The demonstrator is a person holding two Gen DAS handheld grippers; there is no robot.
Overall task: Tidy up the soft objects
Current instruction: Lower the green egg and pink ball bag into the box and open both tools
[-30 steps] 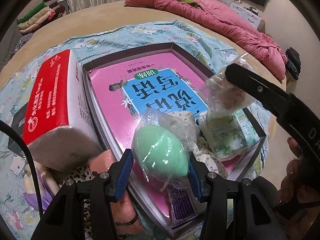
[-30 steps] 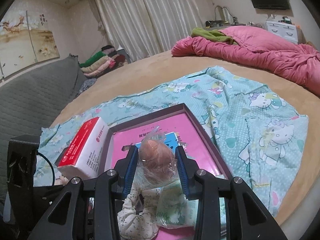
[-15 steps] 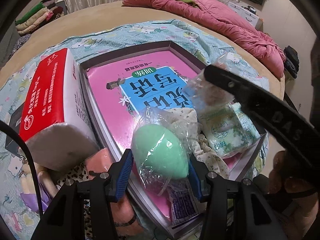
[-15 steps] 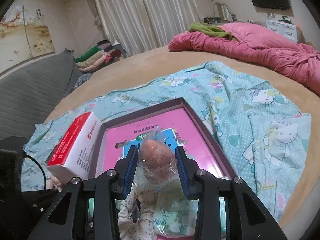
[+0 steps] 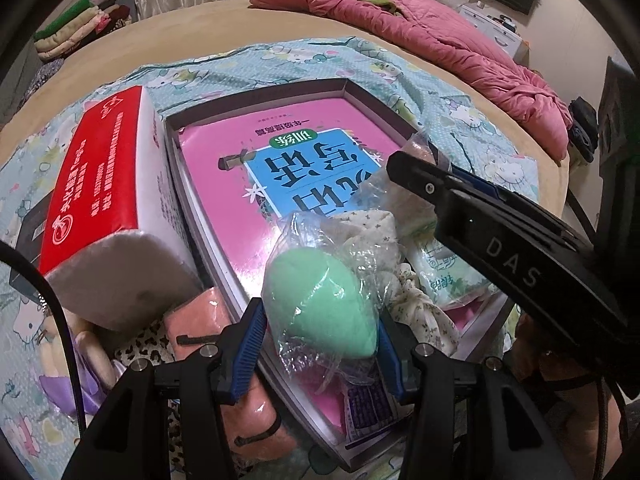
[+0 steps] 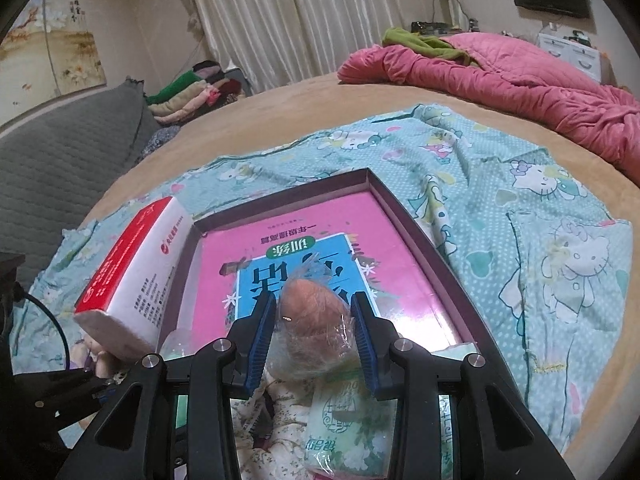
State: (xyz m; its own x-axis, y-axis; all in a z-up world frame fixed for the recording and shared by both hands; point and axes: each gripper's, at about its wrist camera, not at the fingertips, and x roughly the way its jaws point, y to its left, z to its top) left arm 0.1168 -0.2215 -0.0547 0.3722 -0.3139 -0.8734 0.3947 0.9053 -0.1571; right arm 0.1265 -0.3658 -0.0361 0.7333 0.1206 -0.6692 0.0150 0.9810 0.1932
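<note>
My left gripper is shut on a green egg-shaped sponge wrapped in clear plastic, held above the near end of a shallow box lined with a pink book. My right gripper is shut on a brown egg-shaped sponge, also in clear plastic, over the same box. From the left wrist view the right gripper's black arm reaches in from the right, above a floral cloth and a green tissue pack lying in the box.
A red and white tissue pack leans at the box's left side, with a pink cloth and a small doll below it. Everything lies on a teal cartoon sheet on a round bed; a pink quilt lies at the back.
The right gripper has come down and further in over the box with the brown sponge. The left gripper holds still with the green sponge.
</note>
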